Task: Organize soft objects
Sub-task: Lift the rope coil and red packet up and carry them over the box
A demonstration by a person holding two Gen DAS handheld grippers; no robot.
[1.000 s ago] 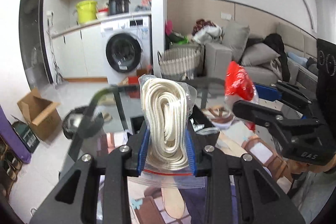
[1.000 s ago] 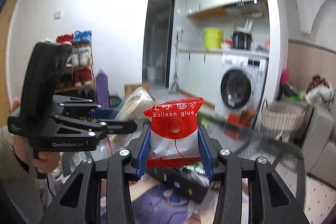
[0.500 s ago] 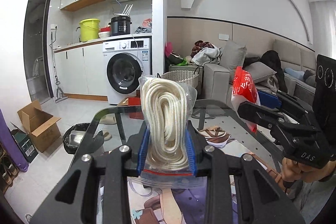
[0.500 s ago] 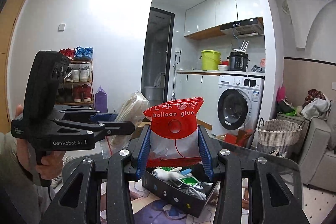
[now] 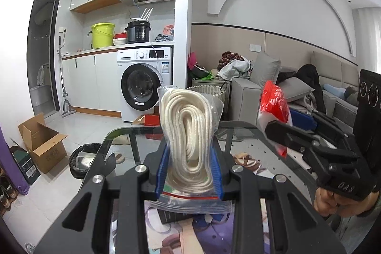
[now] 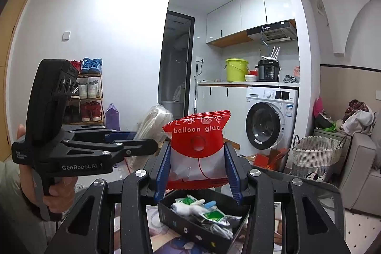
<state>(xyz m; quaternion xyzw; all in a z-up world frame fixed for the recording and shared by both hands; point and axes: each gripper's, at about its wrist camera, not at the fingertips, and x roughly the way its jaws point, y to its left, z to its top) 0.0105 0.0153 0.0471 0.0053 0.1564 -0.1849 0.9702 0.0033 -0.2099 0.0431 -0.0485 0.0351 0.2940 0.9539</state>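
My left gripper is shut on a clear zip bag of coiled white rope, held upright above the glass table. My right gripper is shut on a red and clear "balloon glue" packet, held above a black open box with several small soft items in it. In the left wrist view the right gripper and its packet are at the right. In the right wrist view the left gripper and the rope bag are at the left.
A patterned mat lies on the glass table. Beyond it are a washing machine, a wicker basket, a grey sofa with clothes, a cardboard box and a bin on the floor.
Both grippers have tilted upward with their loads, so more wall and ceiling shows. The black box now lies directly under the right gripper's packet.
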